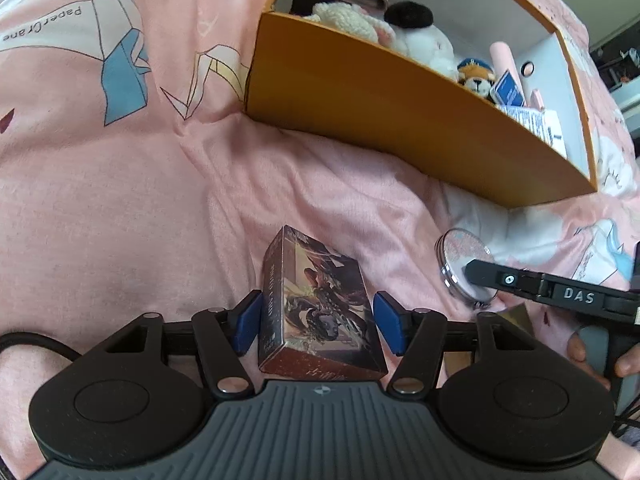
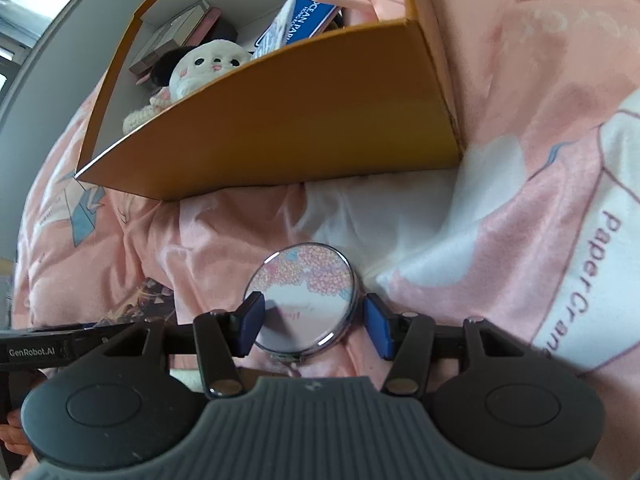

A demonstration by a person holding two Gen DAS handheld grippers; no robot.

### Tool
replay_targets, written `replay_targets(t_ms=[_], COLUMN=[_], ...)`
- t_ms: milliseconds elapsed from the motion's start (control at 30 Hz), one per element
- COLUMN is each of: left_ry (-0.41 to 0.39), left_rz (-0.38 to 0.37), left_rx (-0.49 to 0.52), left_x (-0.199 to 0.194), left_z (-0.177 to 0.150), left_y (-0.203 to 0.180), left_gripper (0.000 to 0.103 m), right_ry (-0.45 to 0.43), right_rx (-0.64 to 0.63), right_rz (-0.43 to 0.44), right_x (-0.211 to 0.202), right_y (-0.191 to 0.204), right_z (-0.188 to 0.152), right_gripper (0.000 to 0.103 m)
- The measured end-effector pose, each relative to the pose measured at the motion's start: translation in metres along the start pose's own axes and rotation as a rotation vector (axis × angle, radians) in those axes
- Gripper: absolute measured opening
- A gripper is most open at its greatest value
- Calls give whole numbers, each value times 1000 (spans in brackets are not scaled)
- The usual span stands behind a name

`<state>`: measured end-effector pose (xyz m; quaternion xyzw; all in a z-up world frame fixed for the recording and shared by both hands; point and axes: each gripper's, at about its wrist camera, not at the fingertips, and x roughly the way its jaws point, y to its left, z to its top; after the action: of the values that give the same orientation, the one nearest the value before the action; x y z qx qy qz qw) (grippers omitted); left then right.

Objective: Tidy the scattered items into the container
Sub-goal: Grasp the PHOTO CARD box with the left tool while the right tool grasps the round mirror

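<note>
Below the orange cardboard box (image 1: 400,120), the left gripper (image 1: 316,326) straddled an illustrated card box (image 1: 320,308) lying on the pink bedsheet (image 1: 140,200). Its blue pads (image 1: 248,326) stood apart on either side; the left pad looked to be against the box's side, while a narrow gap showed at the right pad, so no firm clamp could be confirmed. The near end of the card box was cut off behind the gripper body, and its lettering was too blurred to read.

Likewise, the right gripper (image 2: 314,326) sat spread around a round floral compact mirror (image 2: 306,294) on the sheet, with its pads (image 2: 376,326) close beside the rim; whether the left pad touched was unclear. The mirror's hinge end was partly hidden by the gripper.

Inside the orange box, only the tops of things showed above the near wall: a white plush toy (image 2: 208,66), a blue booklet (image 2: 296,20), pink items and stacked cases (image 2: 176,36) at the back.
</note>
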<state>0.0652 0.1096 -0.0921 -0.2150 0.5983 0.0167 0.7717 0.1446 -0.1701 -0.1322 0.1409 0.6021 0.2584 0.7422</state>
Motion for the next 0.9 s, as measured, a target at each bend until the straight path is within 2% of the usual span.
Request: replay_targets(t_ms=[100, 233, 433, 533, 700, 900], left_ry=[-29, -33, -27, -21, -1, -3], left_rz=[-19, -69, -144, -136, -100, -55], left_rx=[-32, -75, -86, -86, -53, -18], left_x=[-7, -11, -11, -8, -2, 6], left_z=[0, 2, 3, 2, 0, -3], left_y=[5, 10, 5, 4, -4, -12], left_gripper=[52, 44, 39, 38, 38, 36], right_ry=[0, -16, -41, -63, -64, -41], right_rx=[9, 6, -3, -9, 13, 62], right_rz=[12, 1, 19, 38, 100, 98], right_x=[2, -3, -11, -15, -15, -7], right_y=[-2, 0, 5, 7, 10, 7], right_z=[1, 0, -1, 0, 7, 7], right_gripper=[55, 45, 36, 31, 30, 27])
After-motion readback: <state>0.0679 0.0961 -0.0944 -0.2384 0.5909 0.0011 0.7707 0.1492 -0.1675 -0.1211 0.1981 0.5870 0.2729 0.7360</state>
